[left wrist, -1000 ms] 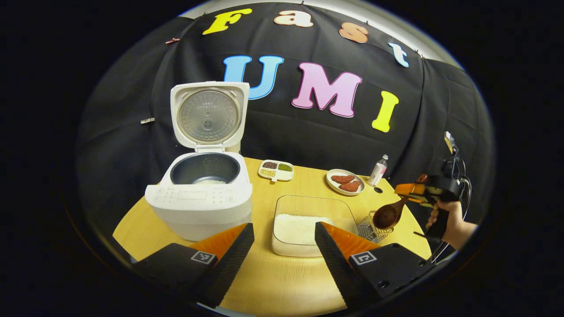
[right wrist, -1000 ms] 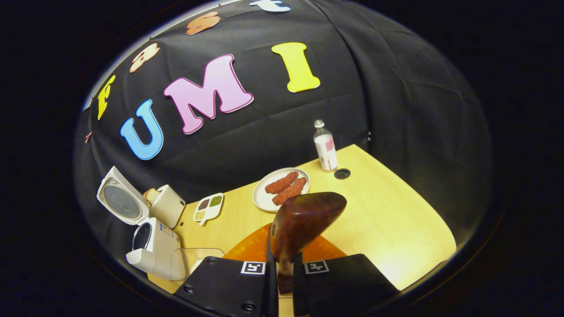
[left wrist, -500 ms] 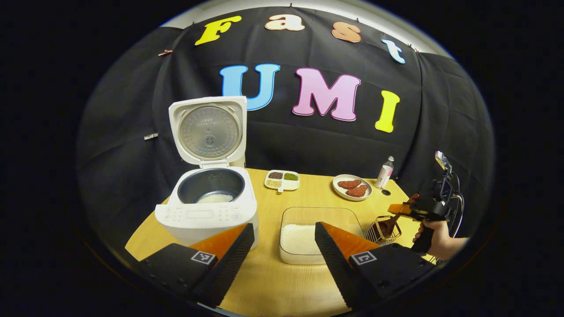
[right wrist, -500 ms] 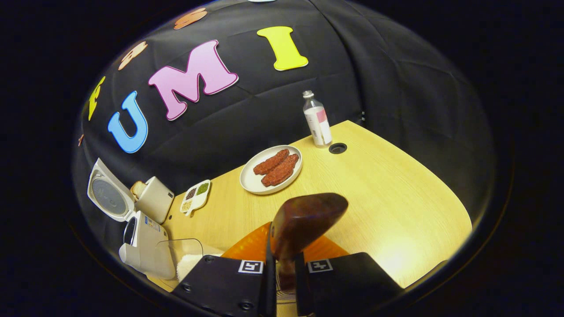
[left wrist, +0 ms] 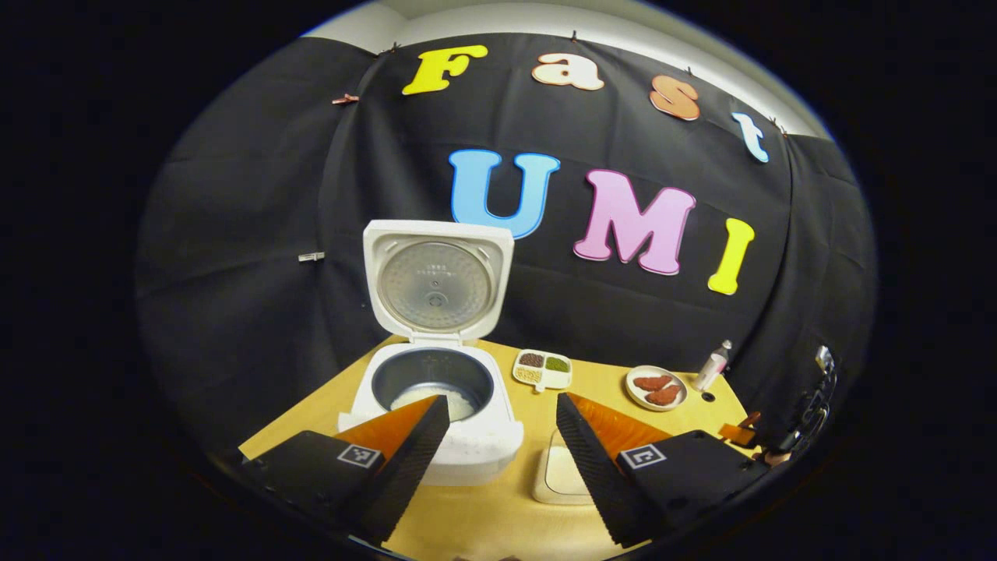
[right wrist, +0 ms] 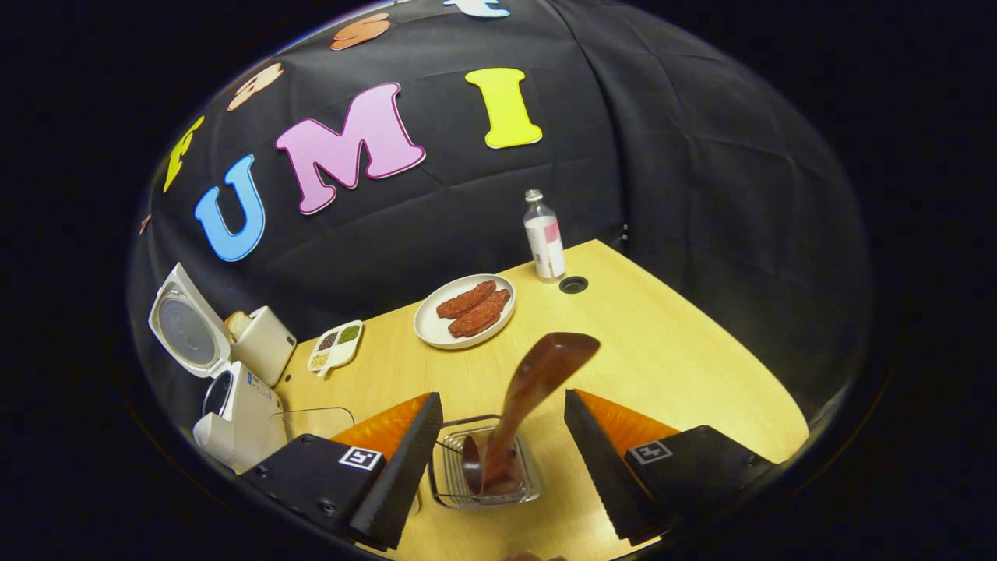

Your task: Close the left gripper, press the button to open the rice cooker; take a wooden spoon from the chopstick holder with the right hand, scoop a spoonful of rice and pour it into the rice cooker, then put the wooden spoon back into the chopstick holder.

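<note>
While the right gripper (right wrist: 498,436) holds its jaws apart, the dark wooden spoon (right wrist: 530,389) stands handle-down in the wire chopstick holder (right wrist: 483,471); left gripper (left wrist: 498,436) jaws apart before the open white rice cooker (left wrist: 436,374).

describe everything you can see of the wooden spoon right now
The wooden spoon is dark reddish-brown, glossy wood. It stands handle-down in the wire chopstick holder, its bowl up and leaning toward the far right. The right gripper is open, its fingers apart on either side and not touching it. A second, smaller utensil sits beside it in the holder.
</note>
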`<state>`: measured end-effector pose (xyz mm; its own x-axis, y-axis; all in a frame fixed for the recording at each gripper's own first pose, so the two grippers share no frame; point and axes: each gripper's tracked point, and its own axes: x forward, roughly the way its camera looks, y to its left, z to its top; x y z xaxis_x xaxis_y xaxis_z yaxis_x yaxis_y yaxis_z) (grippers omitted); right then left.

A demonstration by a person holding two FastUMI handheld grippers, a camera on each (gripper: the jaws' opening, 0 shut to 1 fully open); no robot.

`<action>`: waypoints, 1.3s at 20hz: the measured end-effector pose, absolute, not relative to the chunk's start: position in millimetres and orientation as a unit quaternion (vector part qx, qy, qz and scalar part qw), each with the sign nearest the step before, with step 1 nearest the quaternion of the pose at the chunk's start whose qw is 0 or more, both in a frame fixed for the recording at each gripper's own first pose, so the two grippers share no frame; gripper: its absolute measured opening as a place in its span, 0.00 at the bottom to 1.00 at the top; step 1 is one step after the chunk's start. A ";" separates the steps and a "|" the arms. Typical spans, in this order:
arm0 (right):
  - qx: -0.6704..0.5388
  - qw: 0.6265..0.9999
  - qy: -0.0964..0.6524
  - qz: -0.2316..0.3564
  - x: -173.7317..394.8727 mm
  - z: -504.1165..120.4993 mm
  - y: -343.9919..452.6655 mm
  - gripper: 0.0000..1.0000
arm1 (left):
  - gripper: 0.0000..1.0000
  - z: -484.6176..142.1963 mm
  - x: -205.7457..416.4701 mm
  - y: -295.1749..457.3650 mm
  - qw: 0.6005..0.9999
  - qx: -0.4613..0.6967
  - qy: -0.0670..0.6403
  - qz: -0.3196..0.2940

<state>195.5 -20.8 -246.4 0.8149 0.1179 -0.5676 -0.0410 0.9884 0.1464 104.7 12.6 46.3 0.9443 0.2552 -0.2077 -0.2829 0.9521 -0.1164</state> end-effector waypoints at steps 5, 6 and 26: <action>0.023 0.959 0.279 0.029 180.0 -210.9 -52.8 0.98 | 0.95 102.5 136.8 50.5 0.989 -0.038 0.050 0.133; 0.015 0.963 0.269 0.025 180.1 -201.3 -58.5 0.98 | 0.98 117.7 144.1 58.9 0.990 -0.029 0.034 0.134; -0.074 0.975 0.208 0.025 119.6 -112.2 -39.4 0.98 | 0.93 186.1 339.8 196.9 0.992 0.002 0.003 0.127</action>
<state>119.6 -39.4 -112.2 0.9121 0.0186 -0.4096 -0.0801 0.9878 -0.1336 339.8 196.9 186.1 0.9678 0.2515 -0.0056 -0.2515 0.9678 0.0039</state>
